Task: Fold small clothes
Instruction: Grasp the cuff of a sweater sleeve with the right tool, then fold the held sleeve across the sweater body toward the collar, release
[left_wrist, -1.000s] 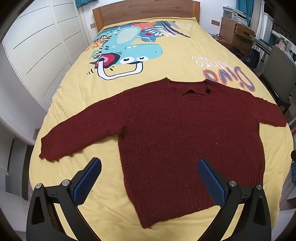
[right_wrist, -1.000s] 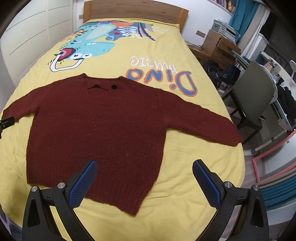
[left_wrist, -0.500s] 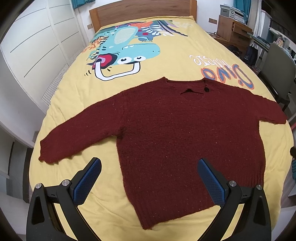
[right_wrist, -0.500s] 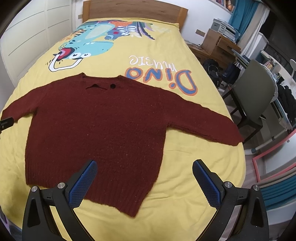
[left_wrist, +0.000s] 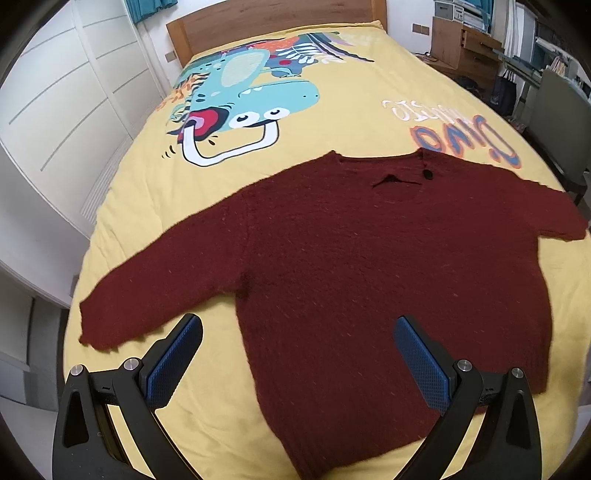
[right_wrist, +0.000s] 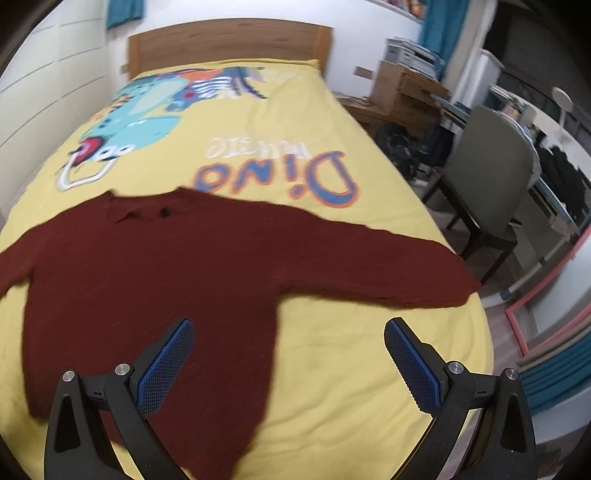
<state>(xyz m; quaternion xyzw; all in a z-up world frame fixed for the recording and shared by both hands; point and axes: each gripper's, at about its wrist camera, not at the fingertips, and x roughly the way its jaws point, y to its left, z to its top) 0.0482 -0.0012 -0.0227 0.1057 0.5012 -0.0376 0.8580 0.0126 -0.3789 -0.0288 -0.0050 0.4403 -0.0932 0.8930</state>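
Dark red sweater (left_wrist: 369, 266) lying flat on the yellow bedspread (left_wrist: 332, 122), both sleeves spread out, neckline toward the far headboard (left_wrist: 277, 22). We see the left gripper (left_wrist: 299, 339) hovering wide open above the near left part of the body, beside the left sleeve. The right gripper (right_wrist: 288, 343), likewise wide open and empty, hangs over the near right edge, below the right sleeve (right_wrist: 388, 273).
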